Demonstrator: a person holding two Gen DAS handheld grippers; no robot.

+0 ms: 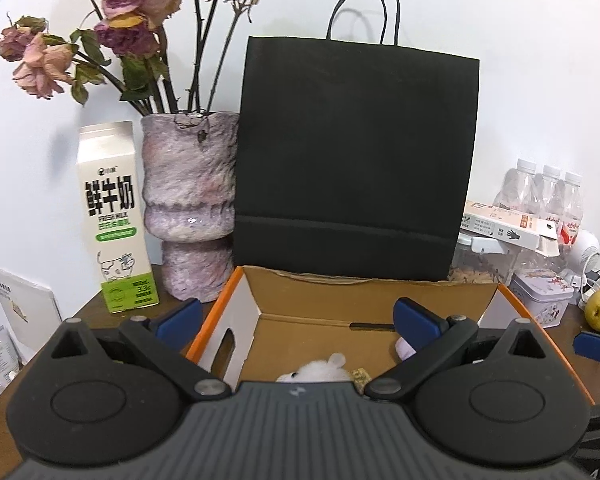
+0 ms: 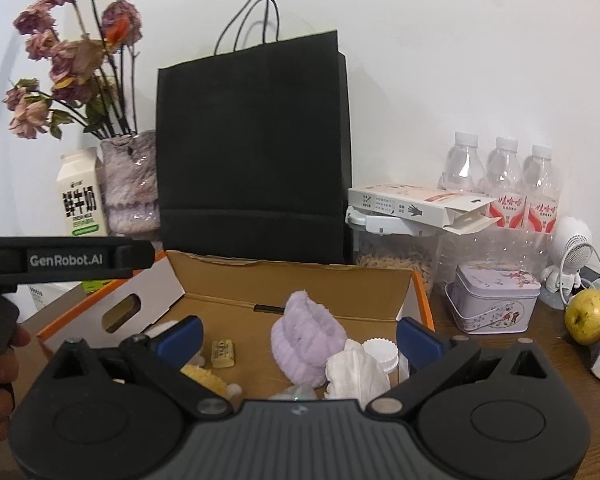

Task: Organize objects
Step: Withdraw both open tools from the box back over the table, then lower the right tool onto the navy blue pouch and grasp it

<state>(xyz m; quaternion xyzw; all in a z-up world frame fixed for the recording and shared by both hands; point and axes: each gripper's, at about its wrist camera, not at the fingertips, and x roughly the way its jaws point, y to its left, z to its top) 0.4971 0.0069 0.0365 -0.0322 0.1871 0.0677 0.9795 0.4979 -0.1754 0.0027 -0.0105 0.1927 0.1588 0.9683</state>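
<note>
Cardboard box (image 2: 300,280) sits under both tongs — left tongs (image 1: 298,316) and right tongs (image 2: 298,334) released, empty; purple plush (image 2: 306,340) lies between the right pair.

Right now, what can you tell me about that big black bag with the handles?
The black paper shopping bag stands upright against the white wall, at the back of the wooden table. It looks like matte paper, with two thin black cord handles sticking up and a fold crease running across near its bottom. Its top seems closed flat, so nothing inside shows. The fuzzy purple vase stands close at its left; the open cardboard box sits right in front of it.
</note>
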